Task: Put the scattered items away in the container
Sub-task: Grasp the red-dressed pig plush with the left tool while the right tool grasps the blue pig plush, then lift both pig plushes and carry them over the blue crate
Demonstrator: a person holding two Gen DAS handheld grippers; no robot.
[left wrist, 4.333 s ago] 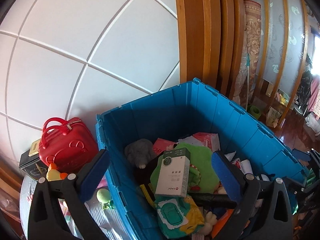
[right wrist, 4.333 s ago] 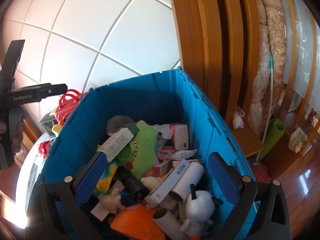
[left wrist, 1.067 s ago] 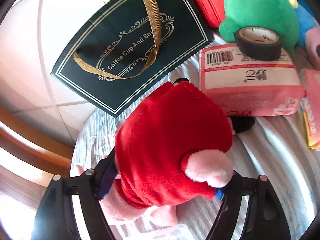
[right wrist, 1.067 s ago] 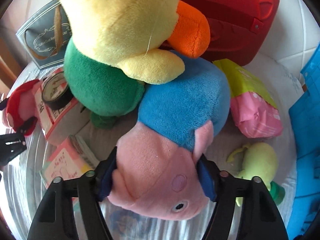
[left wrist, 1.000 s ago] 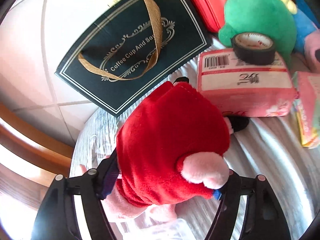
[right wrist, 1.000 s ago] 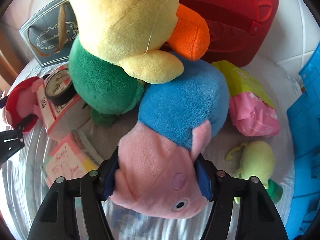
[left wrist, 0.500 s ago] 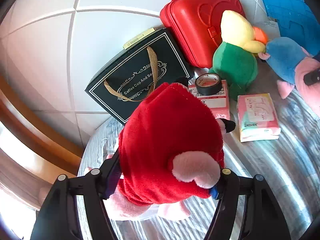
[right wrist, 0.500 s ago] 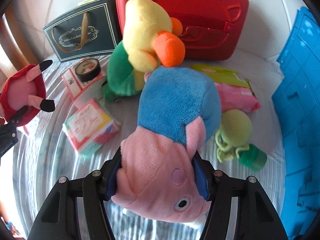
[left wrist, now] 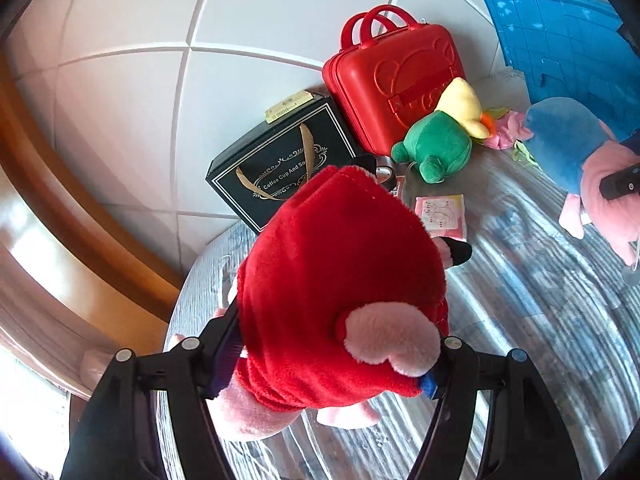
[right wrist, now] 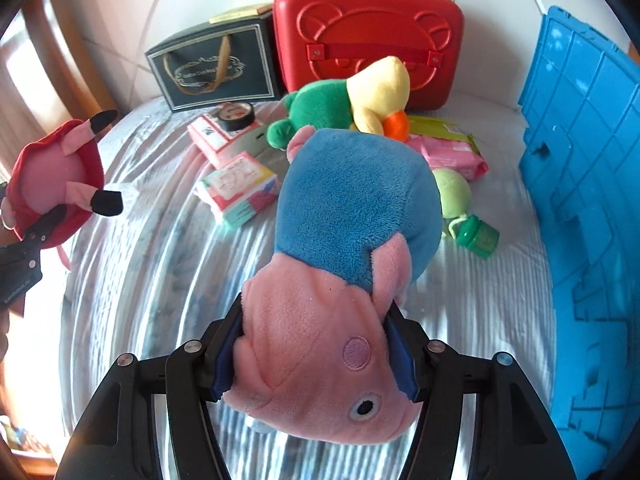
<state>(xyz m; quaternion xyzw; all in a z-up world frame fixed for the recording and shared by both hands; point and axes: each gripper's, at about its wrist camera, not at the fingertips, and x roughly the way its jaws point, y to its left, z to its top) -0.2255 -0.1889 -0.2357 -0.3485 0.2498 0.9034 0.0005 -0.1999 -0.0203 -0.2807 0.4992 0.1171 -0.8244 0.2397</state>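
The left gripper (left wrist: 328,354) has its jaws pinching a red-dressed pig plush (left wrist: 340,280) at frame centre; the right gripper (right wrist: 316,356) pinches a blue-dressed pig plush (right wrist: 352,216), the blue crate (right wrist: 588,200) at right edge.

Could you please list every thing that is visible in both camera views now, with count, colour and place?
red-dressed pig plush: 1, red and pink, held in the left gripper
blue-dressed pig plush: 1, blue and pink, held in the right gripper
duck plush: 1, green, yellow, orange beak, before the suitcase
suitcase: 1, red, against the wall
gift bag: 1, black with gold, left of the suitcase
tape roll: 1, black, on a pink box
pink box: 1, under the tape
tissue pack: 1, pink and multicoloured, on the cloth
wipes pack: 1, pink and green, beside the duck
small toy: 1, light green, near the crate
crate: 1, blue, at right
left gripper: 1, black
right gripper: 1, black
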